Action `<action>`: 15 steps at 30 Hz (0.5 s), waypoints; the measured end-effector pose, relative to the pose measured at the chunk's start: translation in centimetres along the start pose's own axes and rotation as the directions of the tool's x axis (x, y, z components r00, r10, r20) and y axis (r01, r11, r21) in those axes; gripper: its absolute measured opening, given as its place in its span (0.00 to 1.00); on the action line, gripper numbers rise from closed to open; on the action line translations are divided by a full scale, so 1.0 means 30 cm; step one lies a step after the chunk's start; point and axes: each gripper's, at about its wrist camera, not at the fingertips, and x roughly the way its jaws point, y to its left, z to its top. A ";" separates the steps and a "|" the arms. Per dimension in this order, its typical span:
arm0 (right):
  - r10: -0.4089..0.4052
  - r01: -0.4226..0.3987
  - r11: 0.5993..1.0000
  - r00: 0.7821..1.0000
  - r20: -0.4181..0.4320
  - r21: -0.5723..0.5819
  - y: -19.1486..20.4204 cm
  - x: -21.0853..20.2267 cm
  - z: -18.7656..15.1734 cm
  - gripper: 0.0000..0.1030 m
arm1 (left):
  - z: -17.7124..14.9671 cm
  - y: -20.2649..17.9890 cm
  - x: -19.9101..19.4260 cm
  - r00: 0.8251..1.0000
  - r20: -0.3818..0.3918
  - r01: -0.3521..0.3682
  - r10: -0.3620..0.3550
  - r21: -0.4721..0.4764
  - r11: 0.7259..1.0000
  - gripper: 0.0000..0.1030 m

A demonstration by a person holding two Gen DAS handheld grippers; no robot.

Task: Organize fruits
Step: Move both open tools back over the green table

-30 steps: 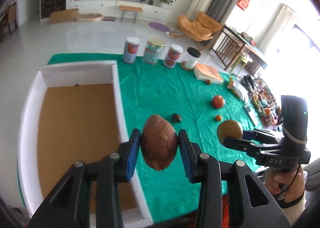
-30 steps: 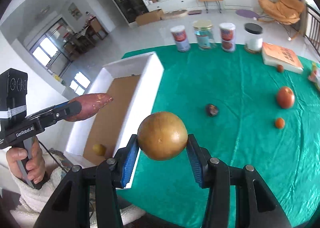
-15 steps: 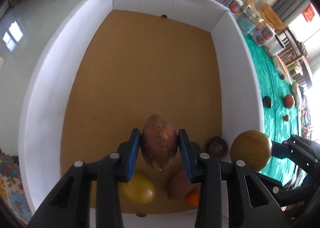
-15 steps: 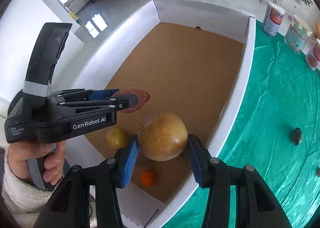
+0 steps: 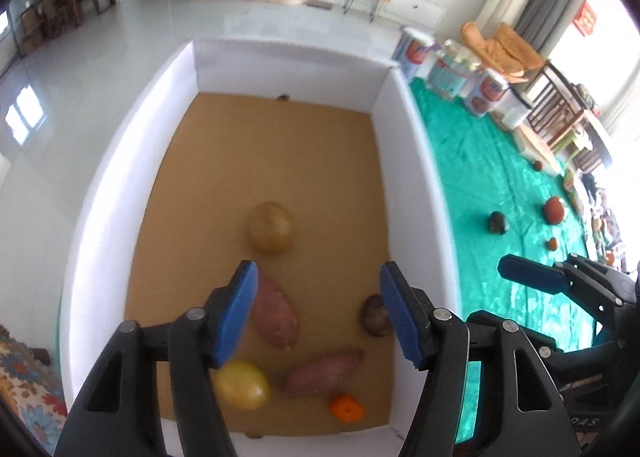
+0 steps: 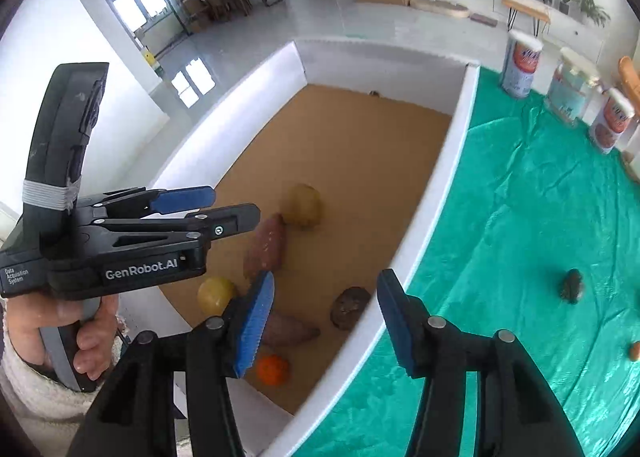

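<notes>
**Grippers empty above the box; loose fruit lies to the right**

Fruit already sorted is seen on the brown floor of the white box (image 5: 416, 185): a round brownish-yellow fruit (image 5: 272, 227) toward the middle, two sweet potatoes (image 5: 276, 311) (image 5: 322, 373), a yellow fruit (image 5: 242, 385), a small orange (image 5: 347, 408) and a dark round fruit (image 5: 375, 315) against the right wall.

The left gripper (image 5: 316, 317) is held over the near end of the box, its jaws opening and nothing caught between them. The right gripper (image 6: 326, 323) is held above the box's right wall, its jaws likewise opening and empty.

What remains is spread on the green-covered tabletop (image 6: 520, 217), to the right of the box: a dark fruit (image 6: 571, 285) nearest, a red fruit (image 5: 555, 209) farther right, and a small orange one (image 5: 552, 243) near it. All lie on the right gripper's side, so that gripper is judged the nearer; for the left, a reach across the box wall would be needed. The dark fruit looks roughly round, so no particular jaw alignment seems called for.
</notes>
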 end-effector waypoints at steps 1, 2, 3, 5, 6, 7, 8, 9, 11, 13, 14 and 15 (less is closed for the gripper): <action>-0.032 0.032 1.000 0.999 0.034 -0.001 -0.029 -0.049 -0.017 0.66 | 0.003 -0.062 -0.035 0.999 0.036 0.020 -0.021 0.026 0.999 0.71; -0.065 0.065 0.998 0.996 0.065 0.003 -0.063 -0.098 -0.045 0.68 | -0.003 -0.129 -0.065 0.997 0.067 0.047 -0.050 0.054 0.997 0.72; -0.095 0.094 0.995 0.991 0.089 0.014 -0.103 -0.144 -0.077 0.70 | -0.010 -0.201 -0.089 0.992 0.089 0.079 -0.086 0.082 0.993 0.72; -0.150 0.142 0.988 0.979 0.137 0.063 -0.198 -0.236 -0.156 0.72 | -0.031 -0.349 -0.114 0.979 0.115 0.151 -0.167 0.138 0.979 0.73; -0.175 0.160 0.982 0.971 0.161 0.101 -0.250 -0.278 -0.203 0.76 | -0.049 -0.424 -0.118 0.971 0.122 0.185 -0.206 0.166 0.969 0.74; -0.206 0.182 0.973 0.961 0.184 0.142 -0.302 -0.316 -0.254 0.82 | -0.066 -0.497 -0.115 0.963 0.125 0.214 -0.240 0.195 0.957 0.77; -0.247 0.211 0.960 0.948 0.199 0.183 -0.358 -0.352 -0.308 0.85 | -0.085 -0.566 -0.106 0.956 0.125 0.235 -0.267 0.223 0.946 0.77; -0.292 0.247 0.944 0.934 0.204 0.220 -0.410 -0.372 -0.361 0.88 | -0.106 -0.632 -0.087 0.953 0.117 0.246 -0.280 0.245 0.938 0.77; -0.381 0.324 0.904 0.907 0.179 0.278 -0.511 -0.404 -0.455 0.88 | -0.140 -0.750 -0.015 0.948 0.086 0.274 -0.307 0.273 0.922 0.77; -0.451 0.390 0.863 0.881 0.141 0.321 -0.602 -0.390 -0.554 0.88 | -0.183 -0.845 0.065 0.946 0.072 0.282 -0.315 0.291 0.914 0.77; -0.472 0.408 0.846 0.873 0.125 0.342 -0.651 -0.396 -0.604 0.88 | -0.205 -0.882 0.119 0.951 0.069 0.267 -0.300 0.304 0.915 0.77; -0.485 0.419 0.831 0.868 0.108 0.367 -0.690 -0.381 -0.646 0.88 | -0.235 -0.912 0.167 0.958 0.062 0.249 -0.282 0.318 0.915 0.77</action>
